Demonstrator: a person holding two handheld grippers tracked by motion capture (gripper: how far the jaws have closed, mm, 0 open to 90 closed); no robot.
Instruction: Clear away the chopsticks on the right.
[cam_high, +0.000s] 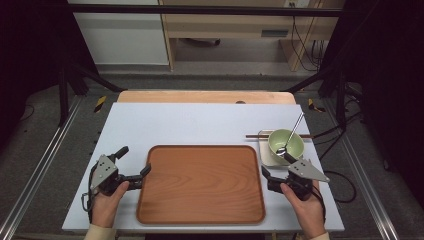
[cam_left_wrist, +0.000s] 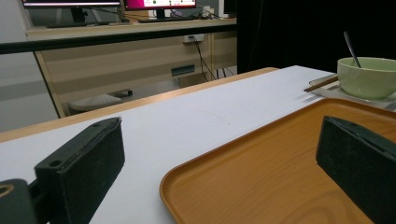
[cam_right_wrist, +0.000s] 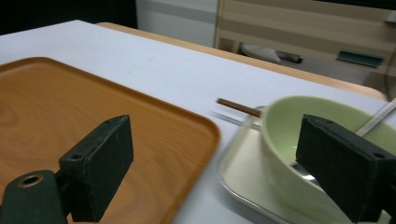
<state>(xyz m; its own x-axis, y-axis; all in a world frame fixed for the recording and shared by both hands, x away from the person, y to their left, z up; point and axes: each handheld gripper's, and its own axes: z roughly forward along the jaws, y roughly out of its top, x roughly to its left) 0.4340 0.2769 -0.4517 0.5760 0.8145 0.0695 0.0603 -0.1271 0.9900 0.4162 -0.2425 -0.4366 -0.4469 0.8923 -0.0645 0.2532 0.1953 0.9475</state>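
Note:
A brown wooden tray (cam_high: 200, 200) lies at the middle front of the white table (cam_high: 200, 122). My left gripper (cam_high: 133, 161) is at the tray's left edge and stands open, with one jaw by the rim and the other over bare table. In the left gripper view the tray's corner (cam_left_wrist: 196, 186) lies between the wide jaws of the left gripper (cam_left_wrist: 219, 172), untouched. My right gripper (cam_high: 278, 165) is open beside the tray's right edge. In the right gripper view the right gripper (cam_right_wrist: 224, 168) spans the tray's rim (cam_right_wrist: 205, 128) and a green bowl (cam_right_wrist: 289, 135), gripping nothing.
The green bowl (cam_high: 285, 141) holds a metal spoon (cam_high: 294, 129) and sits on a small white square tray (cam_high: 266, 154) at the right. Brown chopsticks (cam_high: 254, 136) lie across behind it. A wooden strip (cam_high: 205, 96) borders the table's far edge.

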